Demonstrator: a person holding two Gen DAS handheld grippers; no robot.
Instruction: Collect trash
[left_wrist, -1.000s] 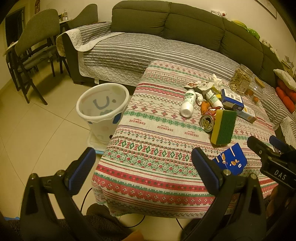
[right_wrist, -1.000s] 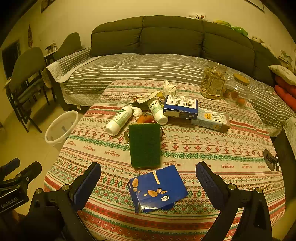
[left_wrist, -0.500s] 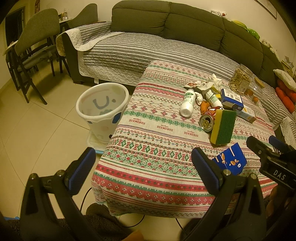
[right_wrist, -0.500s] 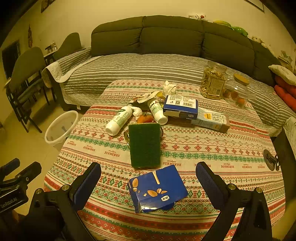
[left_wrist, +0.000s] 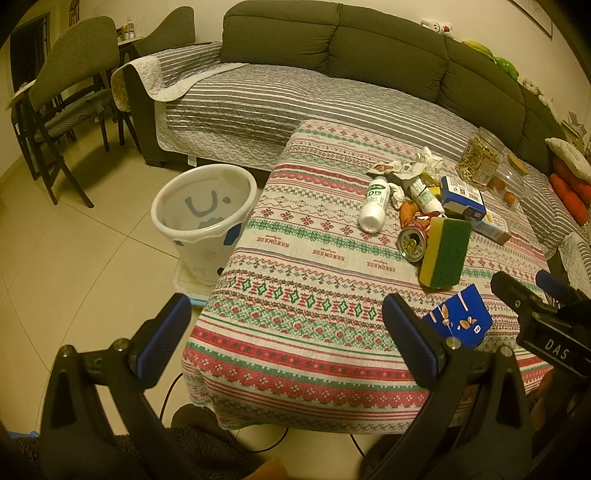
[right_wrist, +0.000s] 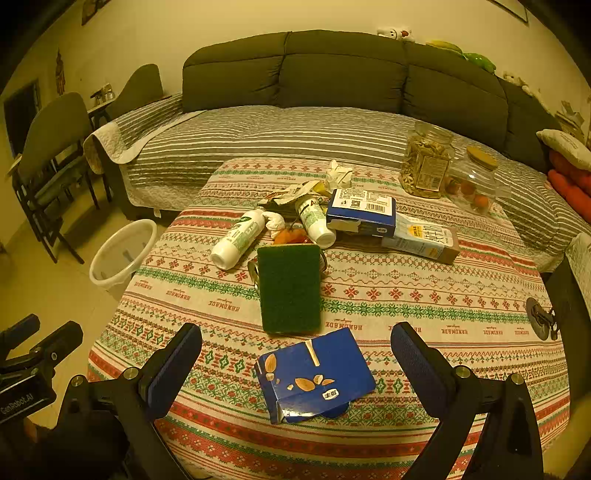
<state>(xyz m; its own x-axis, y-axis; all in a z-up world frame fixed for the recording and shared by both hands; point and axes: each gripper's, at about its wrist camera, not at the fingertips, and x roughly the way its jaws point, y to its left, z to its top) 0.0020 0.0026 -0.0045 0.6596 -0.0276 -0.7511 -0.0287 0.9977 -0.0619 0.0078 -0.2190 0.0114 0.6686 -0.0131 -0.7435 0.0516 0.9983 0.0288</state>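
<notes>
Right wrist, blue carton (right_wrist: 314, 376) between spread claw (right_wrist: 295, 363) tips — seemingly untouched

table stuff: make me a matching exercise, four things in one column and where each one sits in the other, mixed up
Things:
1. blue box
2. sponge
3. white bin
4. seed jar

Places:
A. on the floor beside the table
B. far right part of the table, near the sofa
C. nearest the right gripper
D. leaning on the can

Pairs: 1-C, 2-D, 3-A, 4-B
</notes>
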